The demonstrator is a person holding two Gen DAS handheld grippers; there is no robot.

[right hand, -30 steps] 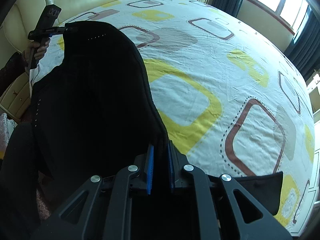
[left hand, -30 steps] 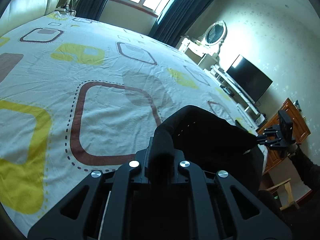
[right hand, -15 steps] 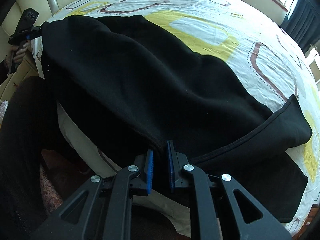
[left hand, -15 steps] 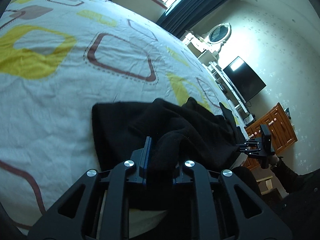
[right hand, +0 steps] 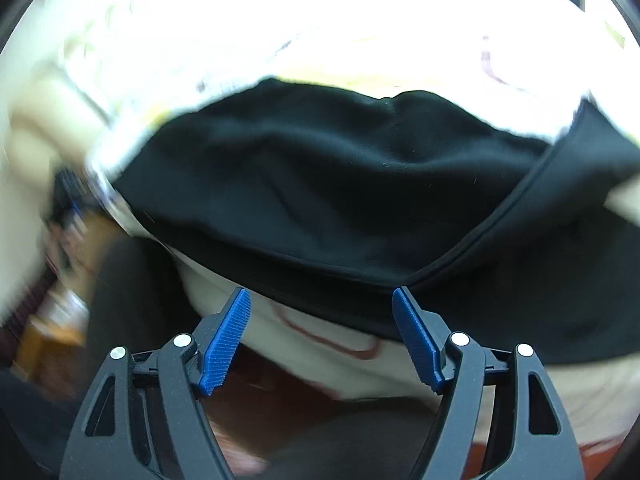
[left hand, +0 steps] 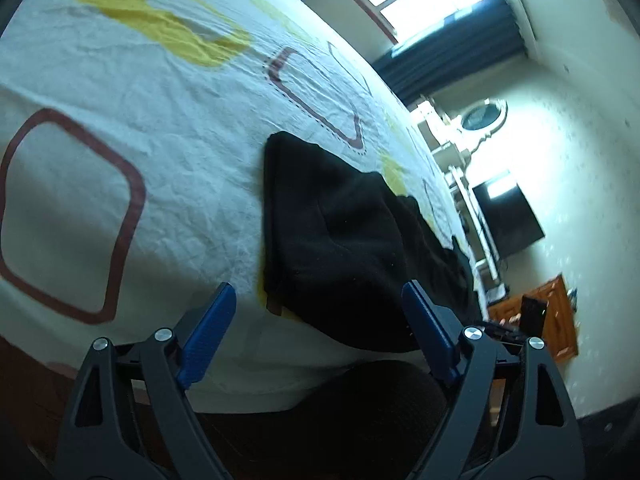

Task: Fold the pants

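The black pants (left hand: 344,240) lie bunched on the patterned bed sheet (left hand: 120,128) at the bed's near edge, partly hanging over it. My left gripper (left hand: 320,332) is open and empty just short of the pants. In the blurred right wrist view the pants (right hand: 328,184) lie across the bed edge, a hemmed flap (right hand: 560,216) folded at the right. My right gripper (right hand: 320,340) is open and empty just below the cloth. The right gripper also shows in the left wrist view (left hand: 528,320) past the pants' far end.
The white bed sheet has yellow and brown square outlines. Beyond the bed stand a dresser with an oval mirror (left hand: 480,116), a wall TV (left hand: 508,216), a wooden cabinet (left hand: 556,320) and a window with dark curtains (left hand: 448,40). The bed side drops to a dark floor (left hand: 320,420).
Both grippers have opened and let go of the pants, which now rest on the bed. Both have pulled back toward the bed's edge.
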